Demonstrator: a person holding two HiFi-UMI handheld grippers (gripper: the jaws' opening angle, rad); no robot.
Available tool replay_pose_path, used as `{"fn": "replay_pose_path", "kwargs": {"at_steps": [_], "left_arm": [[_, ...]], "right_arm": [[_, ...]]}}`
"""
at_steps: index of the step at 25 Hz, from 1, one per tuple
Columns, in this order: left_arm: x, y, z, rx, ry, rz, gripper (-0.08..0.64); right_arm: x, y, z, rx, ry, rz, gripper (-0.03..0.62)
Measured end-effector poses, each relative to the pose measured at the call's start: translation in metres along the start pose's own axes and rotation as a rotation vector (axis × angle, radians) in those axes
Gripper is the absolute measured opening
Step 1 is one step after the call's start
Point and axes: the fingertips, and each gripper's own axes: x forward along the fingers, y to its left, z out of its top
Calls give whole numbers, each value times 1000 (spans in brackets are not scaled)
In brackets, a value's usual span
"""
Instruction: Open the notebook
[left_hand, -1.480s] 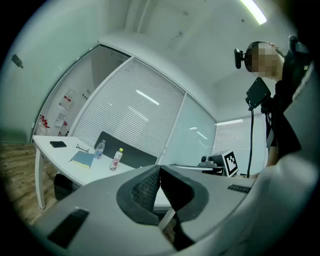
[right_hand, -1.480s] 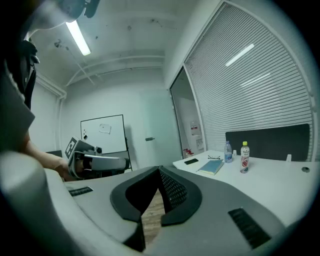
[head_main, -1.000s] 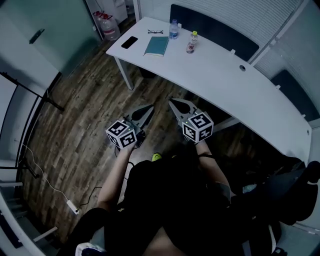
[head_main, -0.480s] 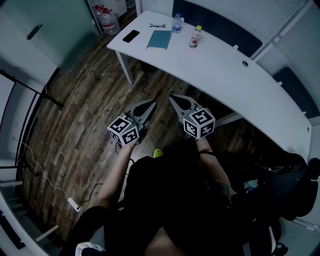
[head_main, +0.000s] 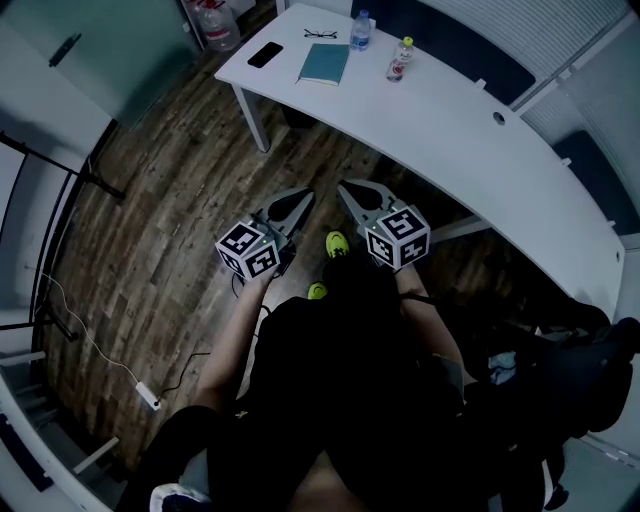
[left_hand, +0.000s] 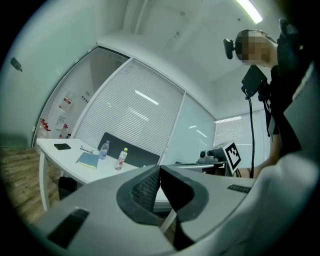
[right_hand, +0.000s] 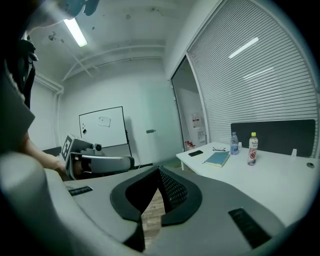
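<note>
Notebook (head_main: 324, 64) lying closed on white table (head_main: 470, 140), left gripper (head_main: 298, 198) and right gripper (head_main: 347, 188) well apart from it, both jaws together, empty.

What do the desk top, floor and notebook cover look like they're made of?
Desk top: smooth white laminate or painted board, even matte surface.
Floor: dark wood or wood-look planks, grain and seams visible.
Notebook: teal cover, flat and matte, likely card or faux leather; too small to tell.
</note>
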Motion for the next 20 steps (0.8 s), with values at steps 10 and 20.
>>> {"fn": "replay_pose_path", "kwargs": {"at_steps": [10,20], "left_arm": [[19,43,8,-14,-20,33,17],[66,106,30,11,-25,70,17]], "right_arm": [[40,-31,8,-9,21,29,-2],[98,-94,19,-9,45,22,-2]]}}
